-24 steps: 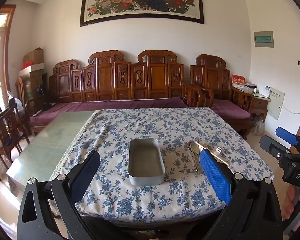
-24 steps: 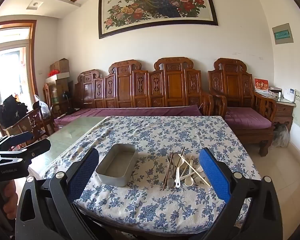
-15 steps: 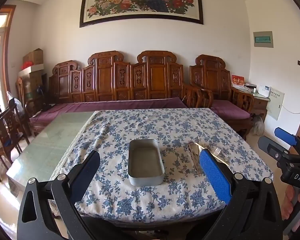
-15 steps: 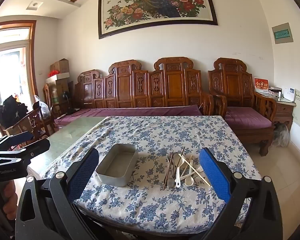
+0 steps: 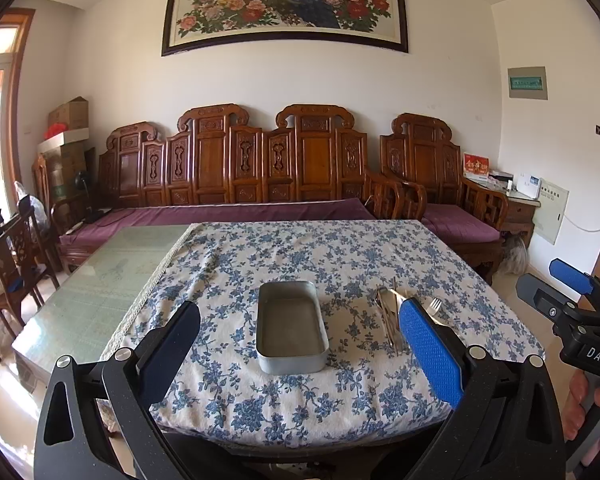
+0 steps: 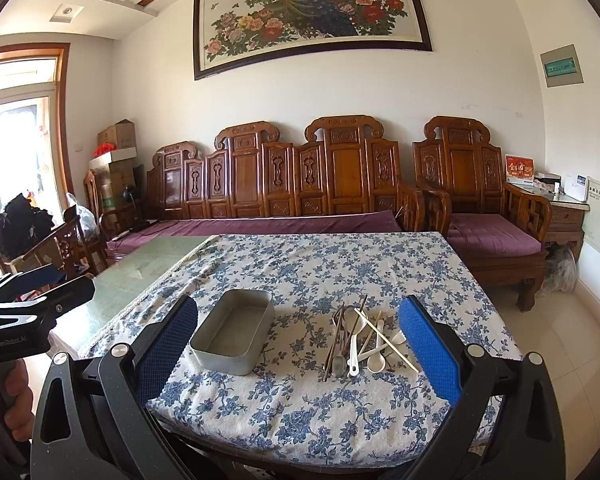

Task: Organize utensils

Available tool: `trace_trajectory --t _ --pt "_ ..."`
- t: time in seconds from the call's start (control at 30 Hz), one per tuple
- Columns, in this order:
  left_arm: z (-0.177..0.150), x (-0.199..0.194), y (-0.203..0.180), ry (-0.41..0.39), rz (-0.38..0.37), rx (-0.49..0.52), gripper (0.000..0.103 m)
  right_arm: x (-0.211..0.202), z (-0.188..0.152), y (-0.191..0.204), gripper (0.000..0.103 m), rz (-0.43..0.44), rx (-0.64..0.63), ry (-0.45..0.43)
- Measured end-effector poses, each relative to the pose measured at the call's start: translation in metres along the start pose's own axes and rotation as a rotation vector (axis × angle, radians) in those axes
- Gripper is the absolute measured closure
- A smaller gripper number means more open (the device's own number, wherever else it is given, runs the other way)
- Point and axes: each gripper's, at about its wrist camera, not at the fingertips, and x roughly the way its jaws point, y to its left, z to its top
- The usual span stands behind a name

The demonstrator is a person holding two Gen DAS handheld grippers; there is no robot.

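An empty grey metal tin (image 5: 291, 328) (image 6: 233, 331) sits on the floral tablecloth (image 5: 300, 256) (image 6: 320, 264) near the front edge. To its right lies a loose pile of utensils (image 6: 364, 336) (image 5: 392, 312): white spoons, chopsticks, metal spoons and a fork. My left gripper (image 5: 300, 344) hovers in front of the table edge, open and empty, facing the tin. My right gripper (image 6: 300, 344) is also open and empty, short of the table edge, with the tin and the pile framed between its fingers. Each gripper shows at the edge of the other's view.
The cloth covers the right part of a glass-topped table (image 5: 112, 276). A carved wooden bench (image 5: 260, 172) with purple cushions stands behind it, an armchair (image 6: 480, 208) at the right. Wooden chairs (image 5: 8, 264) stand at the left. A hand (image 5: 592, 404) holds the right gripper's handle.
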Motion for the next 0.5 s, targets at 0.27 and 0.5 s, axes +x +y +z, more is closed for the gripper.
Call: trace_trajectory --t 0.27,0.5 --pt "0.0027 -0.0026 0.0004 -0.003 -0.001 -0.002 0.006 0.0001 0.0057 -0.0012 0.002 0.001 -0.001 -0.002" --pt "0.0104 -0.0045 -0.001 -0.006 -0.003 -0.003 0.006 -0.0003 0.0055 -0.0012 0.002 0.0 0.001 -0.003"
